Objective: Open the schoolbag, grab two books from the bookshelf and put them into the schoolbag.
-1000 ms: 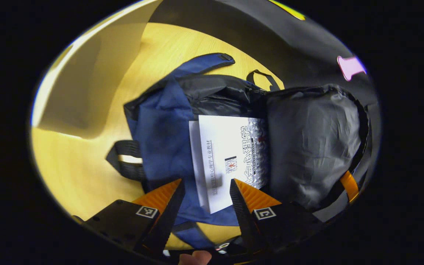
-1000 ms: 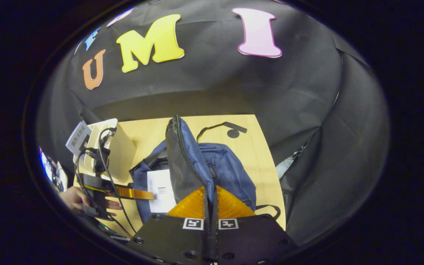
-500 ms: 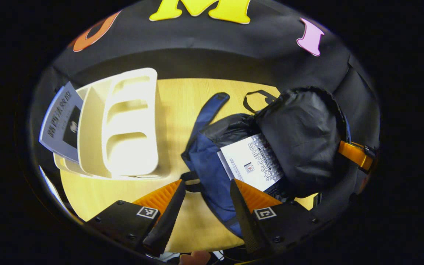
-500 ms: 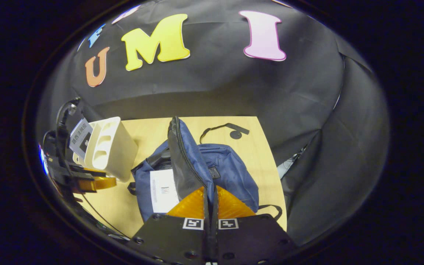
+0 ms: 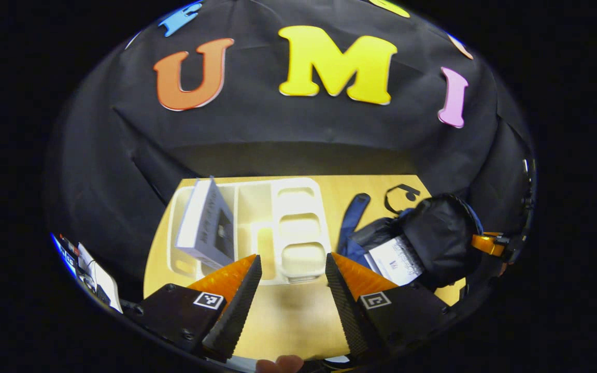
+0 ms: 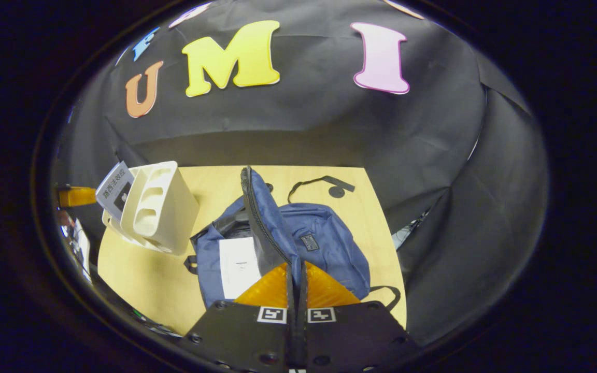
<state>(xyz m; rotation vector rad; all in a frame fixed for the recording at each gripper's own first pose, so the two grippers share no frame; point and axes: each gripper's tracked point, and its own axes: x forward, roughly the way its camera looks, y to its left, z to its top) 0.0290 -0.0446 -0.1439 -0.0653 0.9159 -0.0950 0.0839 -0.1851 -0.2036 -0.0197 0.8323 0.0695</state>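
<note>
So in the left gripper view, a grey book (image 5: pixel 206 224) leans tilted in the left slot of the white shelf (image 5: pixel 298 228) on the table (image 5: pixel 288 316). The left gripper (image 5: pixel 290 272) hangs over the table in front of the shelf, fingers spread wide, nothing between them. Right of the shelf lies the blue bag (image 5: pixel 423 243), open, with a white book (image 5: pixel 396 259) inside. In the right gripper view, the right gripper (image 6: pixel 296 277) is pinched on the flap (image 6: pixel 265 228), holding it up.
</note>
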